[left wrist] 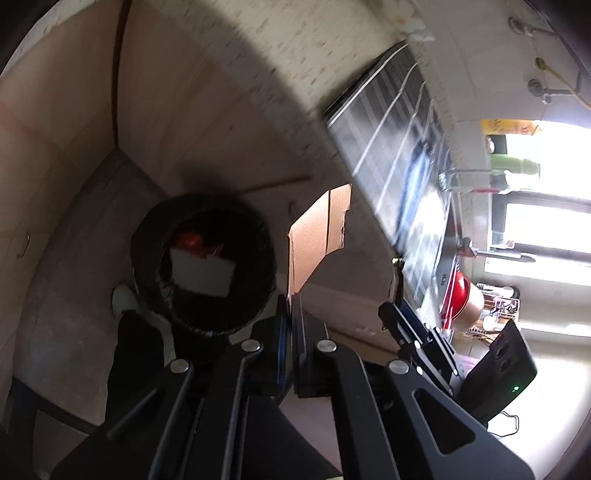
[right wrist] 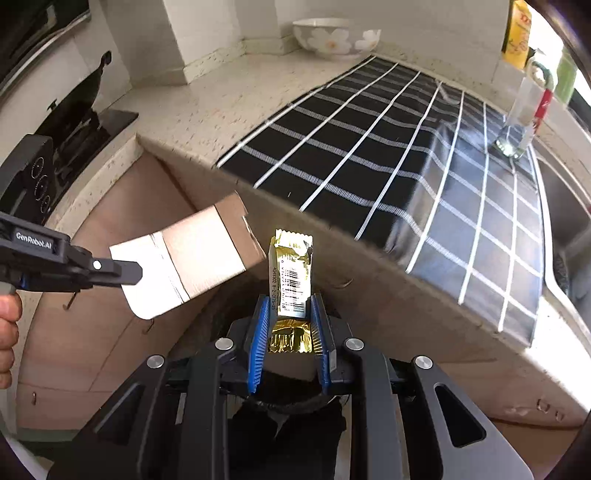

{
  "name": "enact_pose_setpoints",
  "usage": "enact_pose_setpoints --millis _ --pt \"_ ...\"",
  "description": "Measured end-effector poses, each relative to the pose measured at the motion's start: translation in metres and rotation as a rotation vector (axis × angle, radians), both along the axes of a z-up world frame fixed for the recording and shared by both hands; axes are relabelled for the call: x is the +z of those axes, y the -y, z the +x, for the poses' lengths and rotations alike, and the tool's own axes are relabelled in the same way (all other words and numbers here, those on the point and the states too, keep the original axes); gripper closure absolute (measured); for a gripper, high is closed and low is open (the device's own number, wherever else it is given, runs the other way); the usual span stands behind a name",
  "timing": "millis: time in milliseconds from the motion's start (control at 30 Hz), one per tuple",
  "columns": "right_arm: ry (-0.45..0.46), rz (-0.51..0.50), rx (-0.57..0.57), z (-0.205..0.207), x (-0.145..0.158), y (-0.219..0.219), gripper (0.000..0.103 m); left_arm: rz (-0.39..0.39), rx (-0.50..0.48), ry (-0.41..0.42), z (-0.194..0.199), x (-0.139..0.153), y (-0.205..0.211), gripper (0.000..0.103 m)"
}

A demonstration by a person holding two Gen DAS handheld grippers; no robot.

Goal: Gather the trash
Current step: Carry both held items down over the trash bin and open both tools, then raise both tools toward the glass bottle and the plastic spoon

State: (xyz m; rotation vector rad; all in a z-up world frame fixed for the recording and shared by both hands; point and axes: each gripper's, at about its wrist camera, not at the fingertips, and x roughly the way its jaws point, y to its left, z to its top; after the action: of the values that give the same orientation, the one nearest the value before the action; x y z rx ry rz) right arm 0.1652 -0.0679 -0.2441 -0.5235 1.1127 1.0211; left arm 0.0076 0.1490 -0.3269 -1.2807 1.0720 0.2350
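Note:
My left gripper (left wrist: 290, 306) is shut on a flattened brown cardboard piece (left wrist: 319, 236) and holds it in the air beside the counter edge; the same cardboard (right wrist: 192, 258) shows in the right wrist view, pinched by the left gripper (right wrist: 135, 275). Below it on the floor stands a round black bin (left wrist: 203, 266) with a black liner, holding a white item (left wrist: 203, 273) and something red (left wrist: 188, 242). My right gripper (right wrist: 288, 314) is shut on a gold foil wrapper (right wrist: 291, 273) with a barcode, held upright over the dark bin rim (right wrist: 288, 402).
The speckled counter (right wrist: 221, 122) carries a black checked cloth (right wrist: 388, 166), a flowered bowl (right wrist: 336, 37) at the back, a clear glass bottle (right wrist: 524, 114) and a yellow packet (right wrist: 517, 33). A sink (right wrist: 569, 206) lies right. Beige cabinet doors (left wrist: 55, 155) surround the bin.

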Motion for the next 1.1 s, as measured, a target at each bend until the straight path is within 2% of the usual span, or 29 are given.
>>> enact_pose_setpoints --millis 400,700,733,800,833,867,1100 --pt "-0.07 -0.081 0.012 -0.016 -0.04 0.01 0.082 -0.018 -0.1 -0.105 0.008 -0.048 0.026 0.101" --pt "-0.111 -0.104 0.028 -0.019 -0.057 0.009 0.08 -0.025 -0.141 -0.14 0.024 -0.063 0.038 0.1" --pt "-0.114 -0.104 0.029 -0.018 -0.058 0.008 0.075 -0.032 -0.144 -0.141 0.025 -0.064 0.038 0.097" --pt "-0.108 -0.103 0.026 -0.014 -0.057 0.008 0.067 -0.051 -0.142 -0.146 0.027 -0.065 0.038 0.085" --pt "-0.11 -0.101 0.021 -0.012 -0.057 0.007 0.066 -0.053 -0.138 -0.15 0.028 -0.065 0.038 0.076" --pt "-0.116 -0.1 0.016 -0.01 -0.056 0.007 0.066 -0.048 -0.135 -0.151 0.028 -0.064 0.037 0.073" --pt "-0.119 -0.099 -0.003 0.003 -0.05 0.008 0.066 -0.028 -0.128 -0.148 0.032 -0.052 0.032 0.07"
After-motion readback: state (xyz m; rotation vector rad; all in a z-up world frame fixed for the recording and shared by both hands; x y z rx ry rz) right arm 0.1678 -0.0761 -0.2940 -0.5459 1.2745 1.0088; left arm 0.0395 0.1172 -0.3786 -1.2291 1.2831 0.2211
